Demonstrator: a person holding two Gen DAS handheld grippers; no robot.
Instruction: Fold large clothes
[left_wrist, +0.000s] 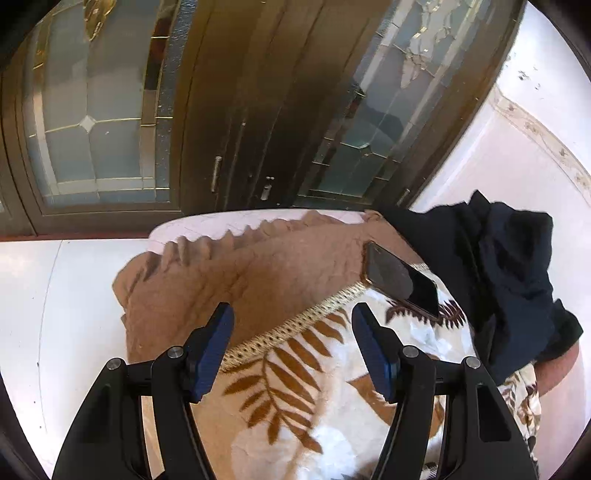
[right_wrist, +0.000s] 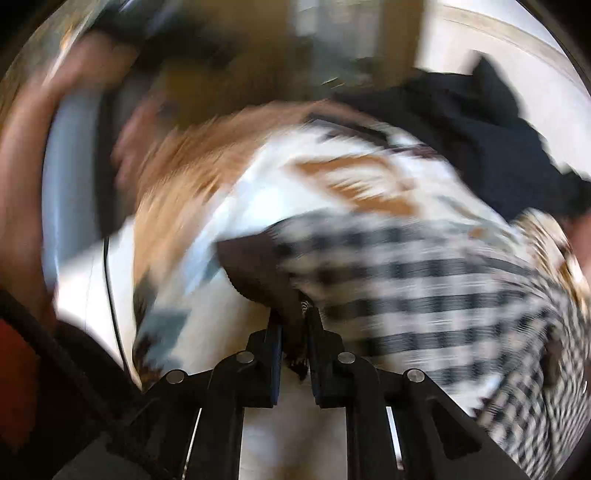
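Observation:
A black-and-white checked garment (right_wrist: 424, 280) with a dark brown edge lies over a brown and white leaf-patterned blanket (right_wrist: 258, 192). My right gripper (right_wrist: 294, 325) is shut on the garment's dark edge; the right wrist view is blurred by motion. My left gripper (left_wrist: 291, 325) is open and empty, hovering above the blanket (left_wrist: 303, 369) near its gold trim. A dark navy garment (left_wrist: 498, 266) lies heaped at the blanket's right side and also shows in the right wrist view (right_wrist: 491, 140).
A black phone (left_wrist: 400, 280) lies on the blanket ahead of my left gripper. A dark wooden door with leaded glass panels (left_wrist: 229, 110) stands behind. White floor (left_wrist: 55, 295) lies to the left, a white wall (left_wrist: 517, 155) to the right.

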